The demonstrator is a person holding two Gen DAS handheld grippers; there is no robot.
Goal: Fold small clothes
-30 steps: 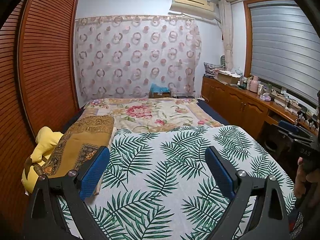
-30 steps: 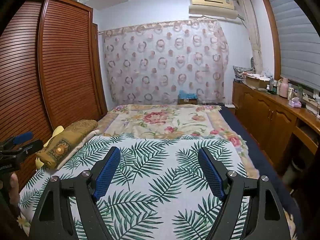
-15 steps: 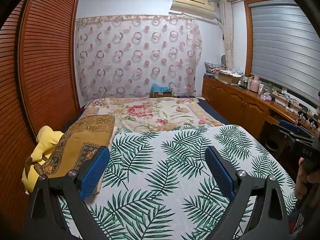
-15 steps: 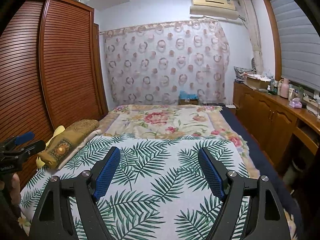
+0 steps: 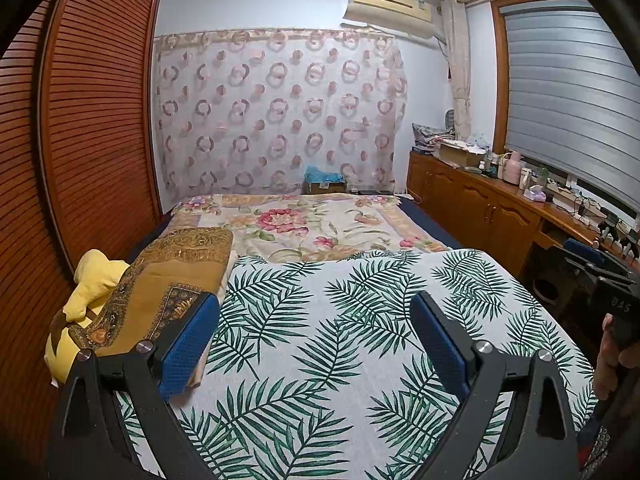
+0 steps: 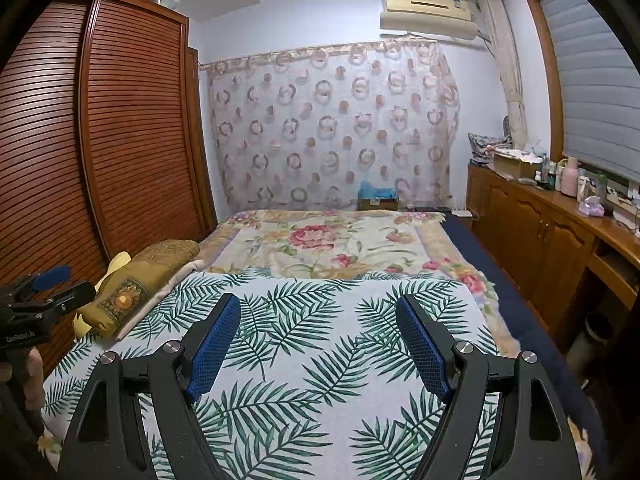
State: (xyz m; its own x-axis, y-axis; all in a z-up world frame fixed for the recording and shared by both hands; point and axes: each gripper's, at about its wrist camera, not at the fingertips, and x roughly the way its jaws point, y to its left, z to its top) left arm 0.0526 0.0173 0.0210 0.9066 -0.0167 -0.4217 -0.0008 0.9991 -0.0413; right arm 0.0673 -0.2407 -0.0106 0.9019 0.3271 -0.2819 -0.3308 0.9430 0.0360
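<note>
A white cloth printed with green palm leaves (image 5: 344, 332) (image 6: 304, 344) lies spread flat over the near half of the bed. My left gripper (image 5: 314, 312) hangs above its near part, jaws open and empty. My right gripper (image 6: 318, 316) is held over the same cloth further right, also open with nothing between the blue pads (image 6: 420, 348). A folded brown and gold patterned cloth (image 5: 168, 280) (image 6: 140, 276) rests at the bed's left edge on a yellow item (image 5: 94, 284). Each gripper shows at the edge of the other's view, held by a hand.
A floral blanket (image 5: 316, 228) covers the far half of the bed. A slatted wooden wardrobe (image 5: 92, 128) runs along the left. A wooden cabinet (image 6: 532, 232) with bottles and boxes lines the right wall. A patterned curtain (image 6: 332, 128) hangs behind the bed.
</note>
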